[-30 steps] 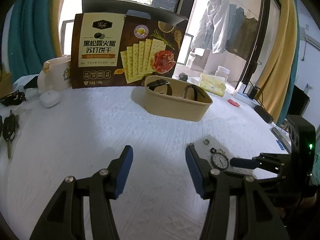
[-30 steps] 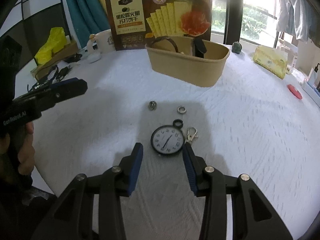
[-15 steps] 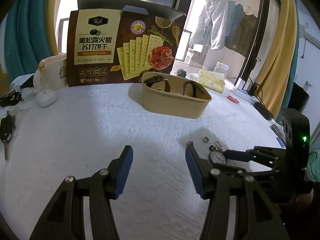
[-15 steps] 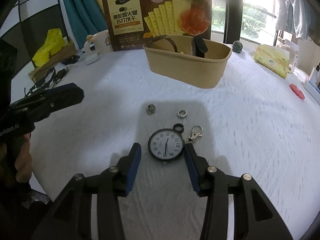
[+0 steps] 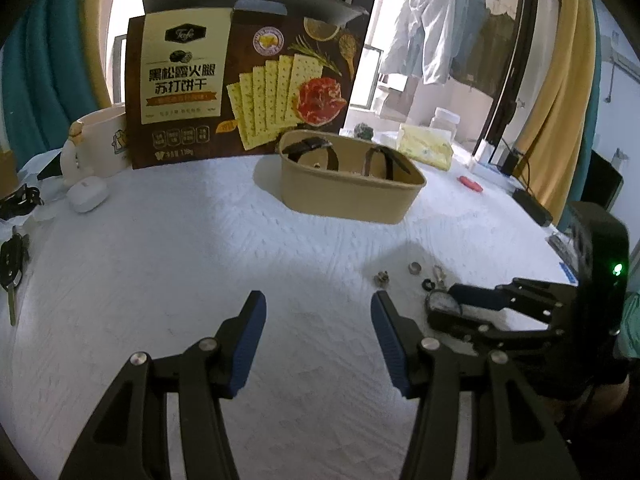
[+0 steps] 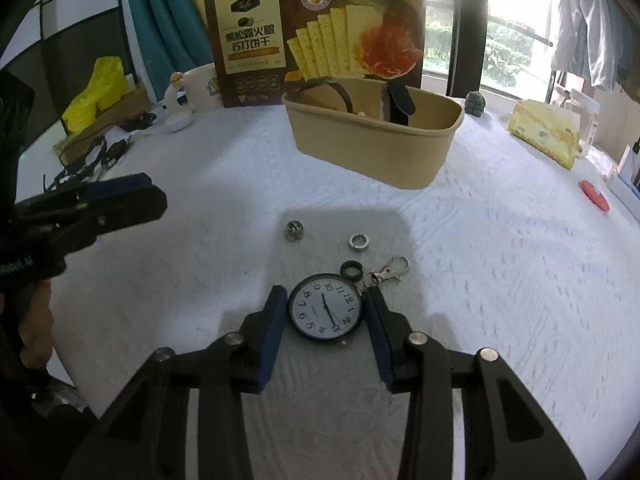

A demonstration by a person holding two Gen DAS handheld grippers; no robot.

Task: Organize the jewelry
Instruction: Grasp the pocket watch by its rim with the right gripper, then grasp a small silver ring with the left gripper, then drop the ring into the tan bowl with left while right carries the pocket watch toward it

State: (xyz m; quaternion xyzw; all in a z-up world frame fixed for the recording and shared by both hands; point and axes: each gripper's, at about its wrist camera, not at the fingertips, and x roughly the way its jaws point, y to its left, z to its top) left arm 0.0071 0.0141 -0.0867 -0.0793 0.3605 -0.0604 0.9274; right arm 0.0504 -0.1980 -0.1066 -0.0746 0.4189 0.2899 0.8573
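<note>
A pocket watch (image 6: 326, 312) with a white dial and a clasp (image 6: 394, 269) lies flat on the white cloth. My right gripper (image 6: 325, 310) is open with its blue pads on either side of the watch, close to its rim. A silver ring (image 6: 359, 242), a black ring (image 6: 352, 270) and a small bead charm (image 6: 293, 231) lie just beyond it. The tan paper box (image 6: 376, 152) behind holds dark watch straps. My left gripper (image 5: 318, 320) is open and empty above the cloth, left of the right gripper (image 5: 452, 304) and watch (image 5: 442, 303).
A large cracker box (image 5: 236, 88) stands behind the tan box (image 5: 348, 192). A white mug (image 5: 100, 144), an earbud case (image 5: 87, 199) and keys (image 5: 12, 264) are at the left. A yellow tissue pack (image 6: 544, 132) and a red item (image 6: 595, 196) lie at the right.
My right gripper has moved forward so its pads now flank the watch. The left gripper's view has shifted a little; it stays open and empty.
</note>
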